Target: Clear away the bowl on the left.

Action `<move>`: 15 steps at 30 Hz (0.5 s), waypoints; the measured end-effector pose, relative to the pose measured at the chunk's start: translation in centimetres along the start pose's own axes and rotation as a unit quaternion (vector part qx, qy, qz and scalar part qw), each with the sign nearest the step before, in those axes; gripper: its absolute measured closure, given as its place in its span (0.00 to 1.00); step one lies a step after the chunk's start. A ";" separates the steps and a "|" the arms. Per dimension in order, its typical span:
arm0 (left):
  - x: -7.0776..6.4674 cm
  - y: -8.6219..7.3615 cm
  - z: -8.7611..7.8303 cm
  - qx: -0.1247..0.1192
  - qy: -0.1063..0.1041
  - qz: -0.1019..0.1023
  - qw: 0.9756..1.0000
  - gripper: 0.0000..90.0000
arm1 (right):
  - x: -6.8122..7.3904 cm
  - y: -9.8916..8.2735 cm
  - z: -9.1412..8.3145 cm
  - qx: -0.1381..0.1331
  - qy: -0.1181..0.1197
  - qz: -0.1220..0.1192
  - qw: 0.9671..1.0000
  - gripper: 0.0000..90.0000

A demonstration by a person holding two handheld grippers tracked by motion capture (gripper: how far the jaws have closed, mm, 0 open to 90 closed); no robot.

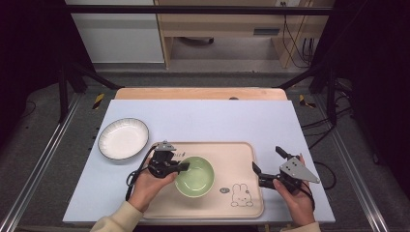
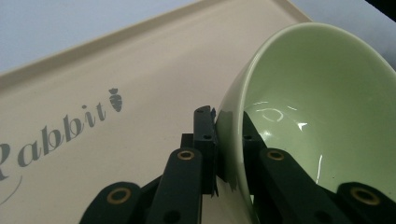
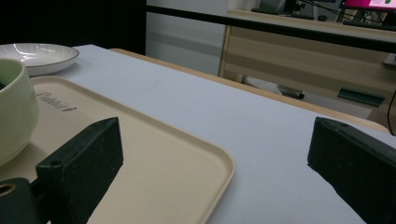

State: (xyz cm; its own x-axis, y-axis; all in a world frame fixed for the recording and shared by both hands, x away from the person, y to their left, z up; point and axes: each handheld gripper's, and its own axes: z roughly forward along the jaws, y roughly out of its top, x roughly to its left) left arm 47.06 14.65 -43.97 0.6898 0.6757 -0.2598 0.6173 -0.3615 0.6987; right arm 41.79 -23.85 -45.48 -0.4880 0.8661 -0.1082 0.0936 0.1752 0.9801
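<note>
My left claw (image 2: 229, 140) pinches the green bowl (image 2: 317, 121) by its rim: glazed, slippery, breakable. My right claw (image 3: 212, 172) gapes empty.

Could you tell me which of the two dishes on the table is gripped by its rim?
The green bowl on the beige tray: the left gripper pinches its rim. The white plate sits untouched on the table, off the tray.
</note>
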 end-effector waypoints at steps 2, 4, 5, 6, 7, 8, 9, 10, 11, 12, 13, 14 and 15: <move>0.1 -0.1 0.1 0.003 0.002 -0.001 1.000 0.92 | 0.0 0.0 0.0 0.000 0.001 0.000 1.000 0.04; 0.2 -0.1 0.2 0.006 0.002 -0.001 1.000 0.92 | 0.0 0.0 0.0 0.001 0.001 0.000 1.000 0.04; 0.2 -0.1 0.2 0.007 0.003 -0.001 1.000 0.92 | 0.0 0.0 0.0 0.001 0.001 0.000 1.000 0.04; 0.3 -0.2 0.2 0.008 0.003 0.000 1.000 0.92 | 0.0 0.0 0.0 0.001 0.001 0.000 1.000 0.04; 0.3 -0.2 0.3 0.007 0.003 -0.001 1.000 0.92 | 0.0 0.0 0.0 0.001 0.001 0.000 1.000 0.04; 0.4 -0.2 0.3 0.010 0.004 -0.001 1.000 0.92 | 0.0 0.0 0.0 0.001 0.000 0.001 1.000 0.04; 0.4 -0.2 0.3 0.010 0.004 -0.001 1.000 0.92 | 0.0 0.0 0.0 0.001 0.000 0.001 1.000 0.04; 0.5 -0.3 0.3 0.010 0.005 -0.002 1.000 0.92 | 0.0 0.0 0.0 0.001 0.000 0.000 1.000 0.04; 0.6 -0.3 0.3 0.012 0.006 -0.003 1.000 0.92 | 0.0 0.0 0.0 0.001 0.000 0.000 1.000 0.04; 0.7 -0.3 0.3 0.011 0.003 -0.008 1.000 0.92 | 0.0 0.0 0.0 0.000 0.001 0.000 1.000 0.04; 0.8 -0.4 0.3 0.013 0.004 -0.006 1.000 0.92 | 0.0 0.0 0.0 0.000 0.001 0.000 1.000 0.04; 0.8 -0.4 0.3 0.011 0.004 -0.010 1.000 0.92 | 0.0 0.0 0.0 0.000 0.001 0.000 1.000 0.04; 0.8 -0.4 0.3 0.011 0.003 -0.010 1.000 0.92 | 0.0 0.0 0.0 0.001 0.001 0.001 1.000 0.04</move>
State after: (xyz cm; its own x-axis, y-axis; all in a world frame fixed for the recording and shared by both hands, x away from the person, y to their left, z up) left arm 47.52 15.15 -44.67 0.6747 0.6869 -0.2700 0.6394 -0.3614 0.6786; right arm 41.80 -23.83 -45.49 -0.4889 0.8658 -0.1065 0.0953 0.1743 0.9801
